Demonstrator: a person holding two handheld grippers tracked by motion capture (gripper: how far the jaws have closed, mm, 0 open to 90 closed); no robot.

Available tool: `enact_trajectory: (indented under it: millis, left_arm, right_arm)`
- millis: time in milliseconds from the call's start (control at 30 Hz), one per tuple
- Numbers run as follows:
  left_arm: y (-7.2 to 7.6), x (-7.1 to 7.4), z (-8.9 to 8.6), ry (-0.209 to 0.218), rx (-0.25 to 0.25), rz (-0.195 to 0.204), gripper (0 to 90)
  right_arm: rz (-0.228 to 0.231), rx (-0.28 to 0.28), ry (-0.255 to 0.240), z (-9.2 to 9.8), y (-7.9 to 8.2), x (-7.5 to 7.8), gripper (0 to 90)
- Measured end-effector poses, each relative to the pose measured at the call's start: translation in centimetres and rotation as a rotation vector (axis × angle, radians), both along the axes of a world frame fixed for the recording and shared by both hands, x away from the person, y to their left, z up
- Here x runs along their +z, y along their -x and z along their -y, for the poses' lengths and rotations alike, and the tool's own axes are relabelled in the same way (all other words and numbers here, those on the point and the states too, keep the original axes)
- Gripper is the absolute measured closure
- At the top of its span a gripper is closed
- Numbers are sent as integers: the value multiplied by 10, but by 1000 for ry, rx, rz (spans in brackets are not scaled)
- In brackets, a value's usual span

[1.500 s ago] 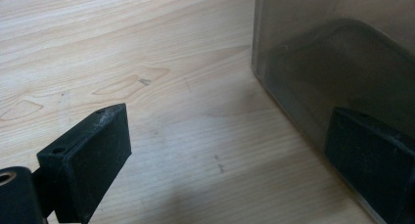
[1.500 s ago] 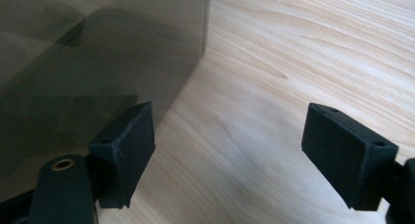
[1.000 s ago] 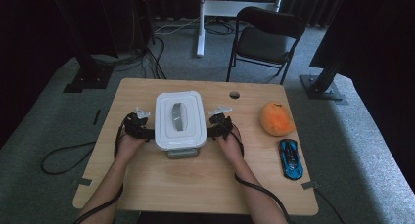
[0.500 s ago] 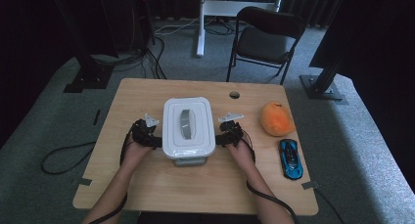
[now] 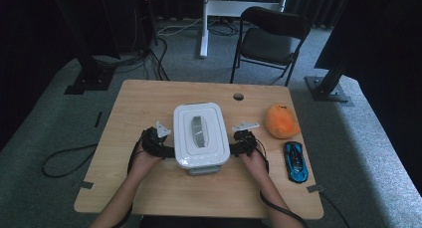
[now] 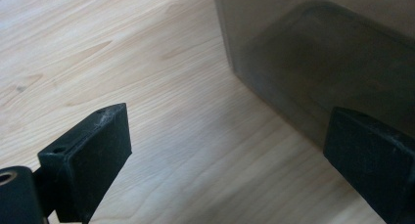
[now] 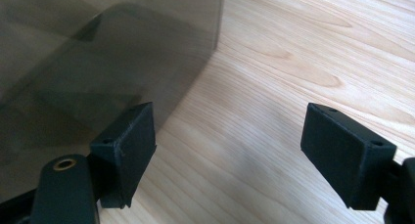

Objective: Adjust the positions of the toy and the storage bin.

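Wooden table (image 5: 149, 188), lidded white box (image 5: 201, 133) between spread left gripper (image 5: 166, 151) and right gripper (image 5: 234, 149) (gripper views: smoky wall).

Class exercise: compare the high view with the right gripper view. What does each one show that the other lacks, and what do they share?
High view alone: the box's white lid, an orange plush, a blue toy car, a chair, and the left gripper at the box's side. Right gripper view alone: its fingers standing open, nothing between them. Shared: the wooden table and the box.
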State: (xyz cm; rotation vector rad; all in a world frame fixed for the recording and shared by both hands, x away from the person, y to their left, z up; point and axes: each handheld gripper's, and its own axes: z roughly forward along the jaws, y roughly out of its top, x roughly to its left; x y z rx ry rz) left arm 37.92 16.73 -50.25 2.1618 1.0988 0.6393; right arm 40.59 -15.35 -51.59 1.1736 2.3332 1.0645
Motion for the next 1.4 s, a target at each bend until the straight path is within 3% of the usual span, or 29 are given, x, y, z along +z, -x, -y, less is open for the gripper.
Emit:
enact_trajectory:
  millis: [133, 400, 567, 700, 900, 1067, 1167, 1333, 1400]
  left_arm:
    - [6, -1, 6, -3, -8, 17, 41]
    - [21, 2, 12, -14, -39, 42, 41]
    - [27, 4, 12, 21, -55, 42, 41]
    - [29, 4, 14, 36, -62, 46, 41]
    - [23, -3, 10, 70, -57, 20, 26]
    - [12, -14, 4, 79, -41, 1, 26]
    - [7, -16, 1, 76, -22, 5, 26]
    - [-9, -21, -5, 144, 40, -37, 28]
    - [-12, -20, -5, 143, 39, -38, 29]
  right_arm:
    - [11, 0, 9, 6, 5, 0, 199]
    - [0, 21, -20, 15, 16, -1, 208]
    - [12, 32, -38, 20, 21, -3, 208]
    - [16, 32, -20, 22, 23, -4, 207]
    - [7, 2, -28, 28, 19, -10, 145]
    - [-21, -42, -34, 31, 7, -21, 139]
    - [-25, -69, -47, 33, -3, -22, 139]
    - [-29, -98, -54, 31, -17, -19, 139]
    - [-18, -97, -62, 28, -20, -15, 139]
